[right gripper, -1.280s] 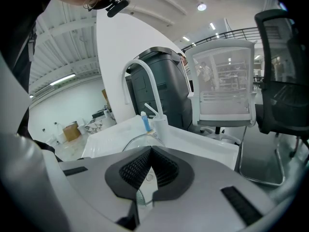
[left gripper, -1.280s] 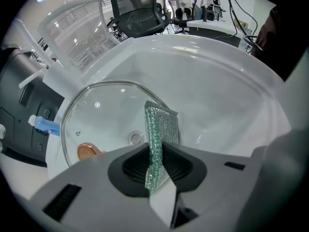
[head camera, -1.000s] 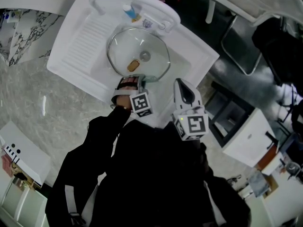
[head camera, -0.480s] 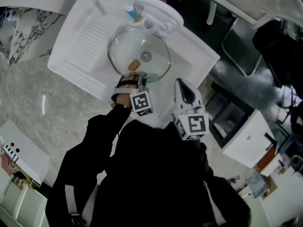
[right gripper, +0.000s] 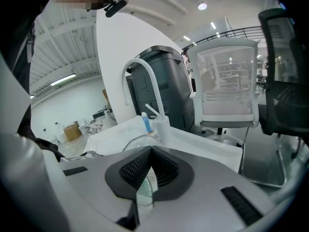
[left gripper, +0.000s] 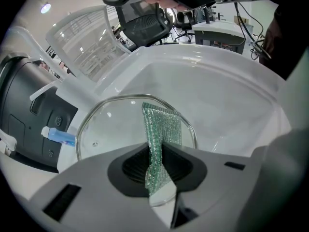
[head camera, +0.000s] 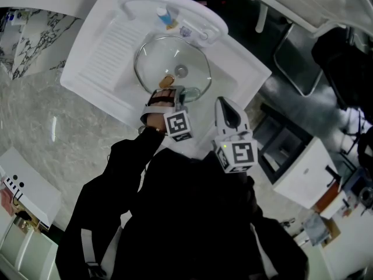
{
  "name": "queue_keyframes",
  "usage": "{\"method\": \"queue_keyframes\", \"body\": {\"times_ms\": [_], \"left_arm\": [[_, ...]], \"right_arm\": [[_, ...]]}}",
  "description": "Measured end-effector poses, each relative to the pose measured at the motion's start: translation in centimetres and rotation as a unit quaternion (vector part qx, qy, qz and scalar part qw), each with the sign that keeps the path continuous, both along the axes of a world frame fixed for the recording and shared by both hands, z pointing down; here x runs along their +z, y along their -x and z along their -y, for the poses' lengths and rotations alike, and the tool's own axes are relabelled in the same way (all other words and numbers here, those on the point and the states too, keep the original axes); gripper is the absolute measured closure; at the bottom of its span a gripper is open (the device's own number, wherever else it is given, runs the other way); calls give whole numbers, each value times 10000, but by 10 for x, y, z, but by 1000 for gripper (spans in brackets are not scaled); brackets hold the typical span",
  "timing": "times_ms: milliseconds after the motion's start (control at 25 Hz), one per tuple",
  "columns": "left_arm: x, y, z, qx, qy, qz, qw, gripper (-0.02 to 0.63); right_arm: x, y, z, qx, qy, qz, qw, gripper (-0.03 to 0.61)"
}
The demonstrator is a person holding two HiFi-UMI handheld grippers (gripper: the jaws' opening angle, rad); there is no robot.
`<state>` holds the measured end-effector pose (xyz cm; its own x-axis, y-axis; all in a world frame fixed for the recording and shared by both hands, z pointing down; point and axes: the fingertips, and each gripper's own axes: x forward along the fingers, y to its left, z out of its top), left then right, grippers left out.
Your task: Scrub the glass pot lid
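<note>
The glass pot lid (head camera: 160,60) lies flat in the white sink (head camera: 93,51), its knob (head camera: 181,71) near the middle. My left gripper (head camera: 178,95) is at the lid's near rim, shut on a green scrubbing cloth (left gripper: 162,124). The cloth hangs from the jaws over the lid (left gripper: 111,129) in the left gripper view. To the right of the lid, over the sink's front corner, my right gripper (head camera: 224,107) is shut with nothing seen between its jaws. From the right gripper view (right gripper: 144,190) the lid (right gripper: 137,141) shows only as a sliver.
A small orange-brown object (head camera: 166,81) shows at the lid, close to the cloth. A white faucet (head camera: 175,3) arches over the sink's far side, with a blue-capped bottle (head camera: 164,15) beside it. Marble counter (head camera: 52,133) lies left; chairs and bins stand right.
The left gripper has edged slightly forward and right with the cloth, onto the lid's near rim. The right gripper has stayed put.
</note>
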<state>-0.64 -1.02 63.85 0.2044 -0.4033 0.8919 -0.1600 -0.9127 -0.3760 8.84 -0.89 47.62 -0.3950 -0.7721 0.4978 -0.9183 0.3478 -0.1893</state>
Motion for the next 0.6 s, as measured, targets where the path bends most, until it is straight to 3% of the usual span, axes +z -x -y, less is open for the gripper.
{"method": "queue_keyframes", "body": {"times_ms": [600], "left_arm": [[-18,-10,25,-305,-126,-301,9990,541]], "right_arm": [[0,0,2,6,19,-36,10000,575]]}}
